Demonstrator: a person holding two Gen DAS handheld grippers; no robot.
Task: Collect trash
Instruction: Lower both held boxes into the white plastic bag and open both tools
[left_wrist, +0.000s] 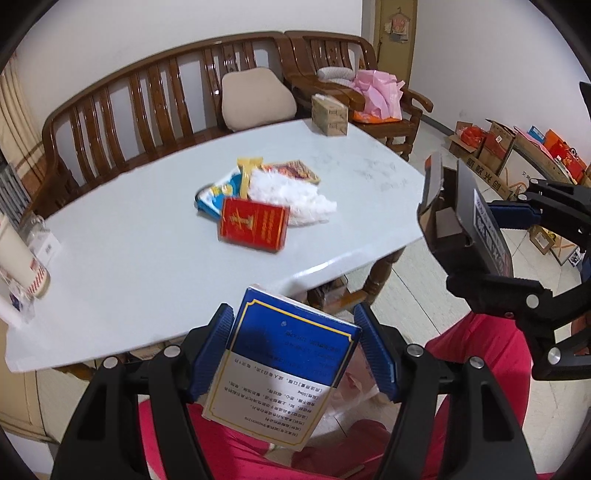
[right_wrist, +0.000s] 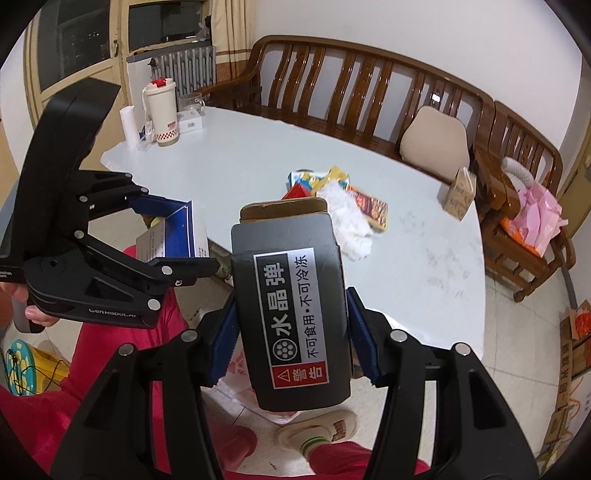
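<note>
Both grippers point steeply down, past the table edge, above the person's red-trousered legs. The left gripper (left_wrist: 295, 350) clamps a blue box (left_wrist: 284, 365) between its blue pads. The right gripper (right_wrist: 291, 332) clamps a dark box (right_wrist: 291, 314); a hand (right_wrist: 27, 302) grips the left handle.

You are holding a printed box (left_wrist: 284, 369) between the pads of your left tool (left_wrist: 295, 350) and a labelled carton (right_wrist: 291, 314) in your right tool (right_wrist: 291, 332), both hanging off the near edge of the table (left_wrist: 129, 258). A pile of wrappers (left_wrist: 258, 199) is lying mid-table, a bench (left_wrist: 147, 99) is standing behind it, and a tumbler (right_wrist: 160, 110) is sitting at the far left corner.
</note>
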